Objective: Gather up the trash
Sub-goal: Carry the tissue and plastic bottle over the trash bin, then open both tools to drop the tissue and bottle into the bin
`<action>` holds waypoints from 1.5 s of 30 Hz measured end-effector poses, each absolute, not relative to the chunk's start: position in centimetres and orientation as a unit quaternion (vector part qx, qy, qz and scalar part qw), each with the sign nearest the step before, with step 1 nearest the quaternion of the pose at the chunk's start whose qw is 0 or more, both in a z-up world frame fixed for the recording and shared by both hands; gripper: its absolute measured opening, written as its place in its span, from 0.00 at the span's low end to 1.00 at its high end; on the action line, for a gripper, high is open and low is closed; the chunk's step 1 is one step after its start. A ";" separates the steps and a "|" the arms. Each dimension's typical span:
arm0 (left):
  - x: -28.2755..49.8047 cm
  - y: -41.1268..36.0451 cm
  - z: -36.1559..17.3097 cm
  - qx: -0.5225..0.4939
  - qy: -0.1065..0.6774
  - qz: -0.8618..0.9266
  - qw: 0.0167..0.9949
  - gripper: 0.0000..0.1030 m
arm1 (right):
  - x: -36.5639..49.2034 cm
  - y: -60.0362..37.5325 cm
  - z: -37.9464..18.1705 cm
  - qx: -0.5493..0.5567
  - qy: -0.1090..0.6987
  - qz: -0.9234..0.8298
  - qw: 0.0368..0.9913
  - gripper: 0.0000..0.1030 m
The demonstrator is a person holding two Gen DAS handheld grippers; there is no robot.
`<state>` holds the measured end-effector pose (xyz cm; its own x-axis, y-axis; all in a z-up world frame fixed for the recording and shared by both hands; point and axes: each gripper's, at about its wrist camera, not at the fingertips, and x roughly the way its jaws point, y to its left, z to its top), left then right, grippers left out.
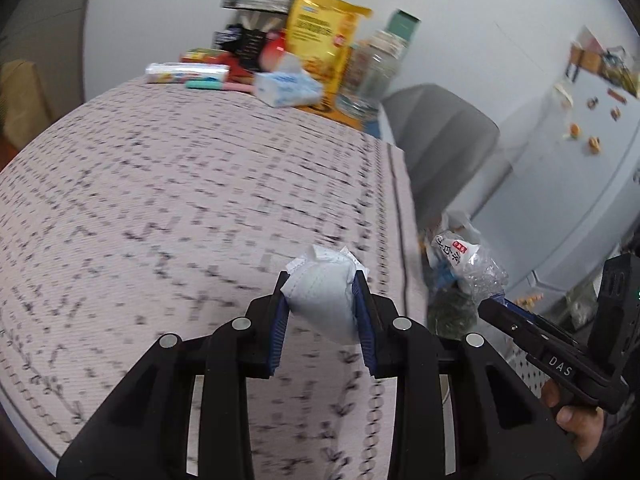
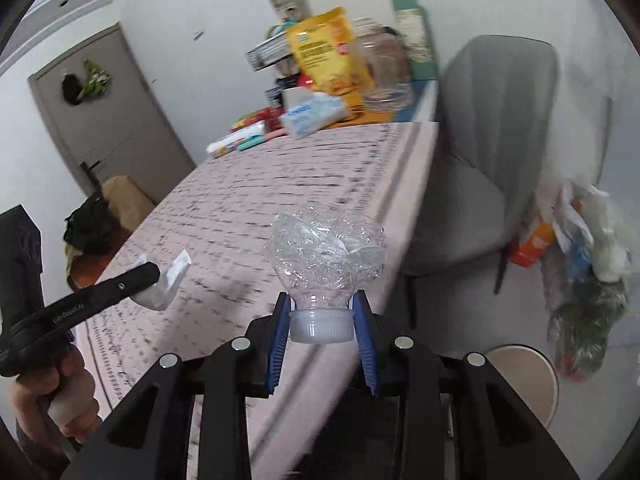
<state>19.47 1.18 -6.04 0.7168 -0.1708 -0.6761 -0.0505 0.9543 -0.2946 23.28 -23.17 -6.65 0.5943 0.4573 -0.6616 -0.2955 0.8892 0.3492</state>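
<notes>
My left gripper [image 1: 322, 292] is shut on a crumpled white paper tissue [image 1: 322, 300] and holds it above the patterned tablecloth [image 1: 160, 200] near the table's right edge. It also shows in the right wrist view [image 2: 160, 280] at the left, with the tissue [image 2: 170, 284] in it. My right gripper [image 2: 322, 312] is shut on a crushed clear plastic bottle [image 2: 326, 256], gripped at its capped neck, above the table's right edge. The right gripper also shows in the left wrist view [image 1: 490, 300] with the bottle [image 1: 484, 276].
A hanging clear bag of trash [image 2: 584, 264] is to the right of the table, by a grey chair [image 2: 480, 160]. Groceries stand at the table's far end: a yellow bag [image 1: 320, 36], a tissue pack [image 1: 286, 88], a glass jar [image 1: 372, 72]. A round stool [image 2: 528, 376] is lower right.
</notes>
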 end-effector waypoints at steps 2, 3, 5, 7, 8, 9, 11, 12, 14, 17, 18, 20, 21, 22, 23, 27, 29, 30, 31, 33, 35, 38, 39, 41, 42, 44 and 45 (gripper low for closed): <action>20.3 -0.7 -6.3 -0.141 0.382 -0.046 0.912 0.30 | 23.2 -25.2 -7.2 0.109 0.400 0.195 0.889 0.31; 20.7 -1.3 -6.4 -0.138 0.385 -0.052 0.911 0.30 | 23.2 -26.0 -7.6 0.113 0.402 0.187 0.889 0.31; 21.6 -3.3 -6.7 -0.127 0.392 -0.066 0.909 0.30 | 23.2 -27.9 -8.4 0.121 0.408 0.171 0.889 0.31; 22.3 -5.0 -7.1 -0.118 0.399 -0.077 0.906 0.30 | 23.1 -29.5 -9.3 0.127 0.413 0.156 0.888 0.31; 22.5 -5.6 -7.3 -0.115 0.403 -0.081 0.905 0.30 | 23.1 -30.5 -10.0 0.133 0.417 0.146 0.887 0.31; 22.9 -6.6 -7.5 -0.109 0.408 -0.086 0.902 0.30 | 23.1 -31.4 -10.6 0.138 0.422 0.138 0.885 0.31; 23.6 -8.3 -8.0 -0.096 0.418 -0.088 0.899 0.30 | 23.3 -33.0 -11.8 0.147 0.430 0.125 0.882 0.31; 23.8 -8.8 -8.2 -0.093 0.421 -0.090 0.898 0.30 | 23.3 -33.8 -12.5 0.152 0.434 0.118 0.880 0.31; 24.2 -10.2 -8.5 -0.085 0.426 -0.094 0.896 0.30 | 23.3 -35.3 -13.8 0.160 0.442 0.106 0.876 0.31; 24.8 -12.3 -9.3 -0.075 0.437 -0.107 0.890 0.30 | 23.5 -37.4 -16.3 0.172 0.459 0.082 0.868 0.31; 25.0 -13.2 -9.8 -0.072 0.443 -0.112 0.887 0.30 | 23.6 -38.0 -17.1 0.175 0.464 0.075 0.865 0.31; 25.3 -14.5 -10.5 -0.065 0.453 -0.120 0.881 0.30 | 23.5 -39.1 -18.4 0.184 0.473 0.063 0.860 0.31; 25.6 -15.3 -11.0 -0.061 0.459 -0.125 0.878 0.30 | 23.4 -39.7 -19.0 0.189 0.476 0.058 0.857 0.31; 25.8 -16.0 -11.4 -0.057 0.464 -0.128 0.875 0.30 | 23.4 -40.1 -19.5 0.193 0.477 0.054 0.856 0.31; 26.1 -16.7 -11.8 -0.054 0.469 -0.131 0.872 0.30 | 23.5 -40.7 -20.1 0.198 0.480 0.049 0.853 0.31; 26.9 -19.1 -13.0 -0.042 0.487 -0.144 0.861 0.30 | 23.7 -42.4 -21.9 0.217 0.482 0.063 0.847 0.47; 27.3 -20.5 -13.6 -0.036 0.495 -0.152 0.855 0.30 | 23.5 -43.3 -22.2 0.219 0.478 0.052 0.849 0.60; 27.4 -21.0 -13.8 -0.036 0.498 -0.155 0.853 0.30 | 23.5 -43.8 -22.4 0.221 0.479 0.048 0.848 0.60; 27.5 -21.5 -14.2 -0.036 0.501 -0.158 0.850 0.30 | 23.6 -44.2 -22.6 0.224 0.481 0.045 0.847 0.60; 27.8 -22.6 -14.9 -0.037 0.507 -0.168 0.844 0.30 | 23.3 -45.5 -22.9 0.235 0.482 0.034 0.844 0.60; 28.0 -24.0 -15.9 -0.033 0.517 -0.178 0.837 0.30 | 22.8 -46.7 -23.1 0.237 0.480 0.023 0.844 0.60; 28.2 -25.7 -17.1 -0.029 0.530 -0.190 0.826 0.30 | 22.1 -48.6 -23.1 0.246 0.475 0.010 0.845 0.60; 28.3 -26.5 -17.6 -0.024 0.534 -0.195 0.822 0.30 | 21.7 -49.3 -23.0 0.250 0.472 0.004 0.846 0.60; 28.5 -27.9 -18.4 -0.021 0.542 -0.201 0.816 0.30 | 21.1 -50.8 -23.0 0.260 0.466 -0.007 0.846 0.60; 28.5 -28.3 -18.7 -0.021 0.545 -0.203 0.814 0.30 | 20.8 -51.3 -23.0 0.263 0.464 -0.011 0.846 0.61; 28.4 -29.5 -19.2 -0.020 0.548 -0.210 0.810 0.30 | 20.2 -52.4 -23.0 0.267 0.463 -0.018 0.845 0.61; 28.3 -30.0 -19.5 -0.019 0.549 -0.214 0.808 0.30 | 20.0 -52.8 -23.0 0.267 0.463 -0.020 0.845 0.61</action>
